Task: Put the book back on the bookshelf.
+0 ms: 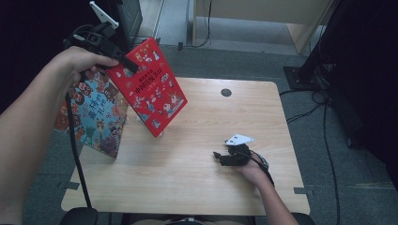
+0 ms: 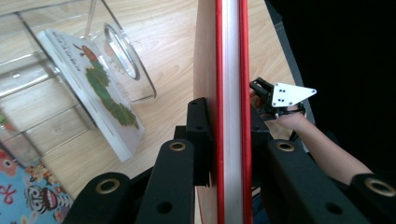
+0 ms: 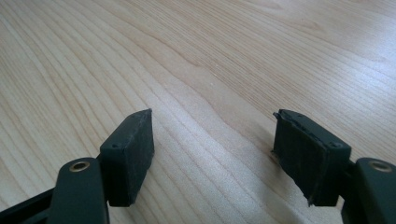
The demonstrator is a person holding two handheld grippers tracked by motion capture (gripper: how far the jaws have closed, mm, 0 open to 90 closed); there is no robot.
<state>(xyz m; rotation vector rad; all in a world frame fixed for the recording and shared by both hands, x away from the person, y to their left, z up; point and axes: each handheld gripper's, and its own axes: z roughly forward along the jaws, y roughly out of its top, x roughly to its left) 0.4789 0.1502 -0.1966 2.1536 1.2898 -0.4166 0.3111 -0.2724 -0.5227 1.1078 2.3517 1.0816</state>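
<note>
A red picture book (image 1: 152, 86) hangs tilted above the table's back left part, and my left gripper (image 1: 126, 65) is shut on its upper edge. In the left gripper view the red book (image 2: 229, 56) stands edge-on between the two black pads (image 2: 201, 121), which press on both covers. My right gripper (image 1: 219, 158) rests low on the wooden table (image 1: 211, 187) at the front right. Its jaws stand open, and in the right gripper view (image 3: 212, 115) there is just bare wood between them.
A blue picture book (image 1: 98, 117) leans at the table's left edge. A clear plastic stand (image 2: 121, 51) holds a white book with a caterpillar (image 2: 93, 88). A round cable hole (image 1: 226, 92) sits near the back edge. Cables (image 1: 324, 122) trail over the floor at the right.
</note>
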